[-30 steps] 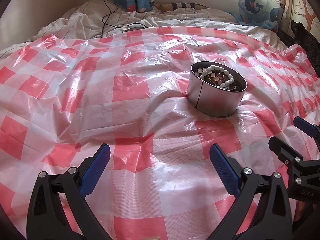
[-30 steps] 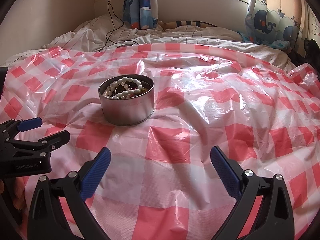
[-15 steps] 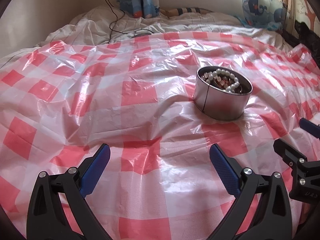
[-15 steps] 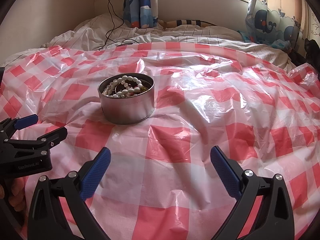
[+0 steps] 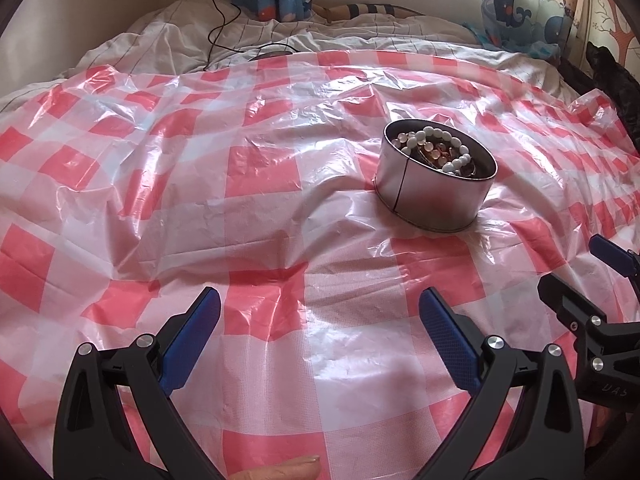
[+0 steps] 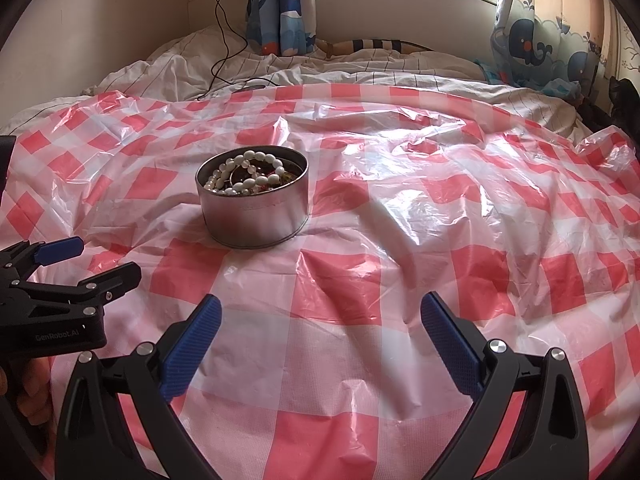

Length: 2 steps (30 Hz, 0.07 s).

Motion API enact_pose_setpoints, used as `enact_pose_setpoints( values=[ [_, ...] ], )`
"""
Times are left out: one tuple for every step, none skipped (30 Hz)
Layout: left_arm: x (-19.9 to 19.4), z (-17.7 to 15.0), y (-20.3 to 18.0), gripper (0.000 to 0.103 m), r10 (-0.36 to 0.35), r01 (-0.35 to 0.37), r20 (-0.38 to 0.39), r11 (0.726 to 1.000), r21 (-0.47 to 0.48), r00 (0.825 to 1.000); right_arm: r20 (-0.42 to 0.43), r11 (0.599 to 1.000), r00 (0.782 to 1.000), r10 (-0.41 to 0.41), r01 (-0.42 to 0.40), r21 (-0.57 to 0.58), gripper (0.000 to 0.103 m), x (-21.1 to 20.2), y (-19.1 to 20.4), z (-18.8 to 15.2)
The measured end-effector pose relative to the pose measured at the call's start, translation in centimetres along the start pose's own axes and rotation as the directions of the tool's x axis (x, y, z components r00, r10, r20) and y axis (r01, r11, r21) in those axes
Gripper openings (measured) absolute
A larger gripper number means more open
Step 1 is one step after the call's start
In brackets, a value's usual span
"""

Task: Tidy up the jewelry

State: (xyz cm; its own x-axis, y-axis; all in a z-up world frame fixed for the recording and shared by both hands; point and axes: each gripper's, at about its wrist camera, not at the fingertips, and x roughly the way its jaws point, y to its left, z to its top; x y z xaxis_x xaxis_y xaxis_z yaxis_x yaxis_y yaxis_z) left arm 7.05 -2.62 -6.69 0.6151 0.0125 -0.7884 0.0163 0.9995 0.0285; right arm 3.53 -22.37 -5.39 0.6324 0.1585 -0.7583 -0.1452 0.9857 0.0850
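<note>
Nearest, the left gripper [image 5: 319,330] and the right gripper [image 6: 320,334] hover side by side over the near edge of the bed, jaws spread wide and holding nothing. Under them lies a crinkled red-and-white checked plastic sheet [image 6: 440,216]. Farther in, toward the sheet's middle, stands a round metal tin [image 6: 253,216], upright, with a white bead bracelet [image 6: 244,176] and other jewelry piled inside. Beyond the sheet's far edge are rumpled striped bedding [image 6: 360,68], a black cable [image 6: 222,28] and whale-print curtains [image 6: 282,4].

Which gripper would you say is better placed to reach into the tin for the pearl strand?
Probably the right gripper: the tin sits nearer its open fingers. For the left gripper, it lies farther off, to the right.
</note>
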Motion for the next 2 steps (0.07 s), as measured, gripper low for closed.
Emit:
enact_pose_setpoints(
  values=[
    [-0.01,-0.02,-0.04,0.095,0.001,-0.001,0.001,1.0,0.002,1.0,0.0,1.0,1.0,0.0,0.0,0.0,0.096,0.11,0.15,0.17],
    [-0.01,-0.03,-0.08,0.095,0.002,-0.002,0.001,1.0,0.004,1.0,-0.001,1.0,1.0,0.0,0.0,0.0,0.096,0.07,0.1,0.11]
  ],
)
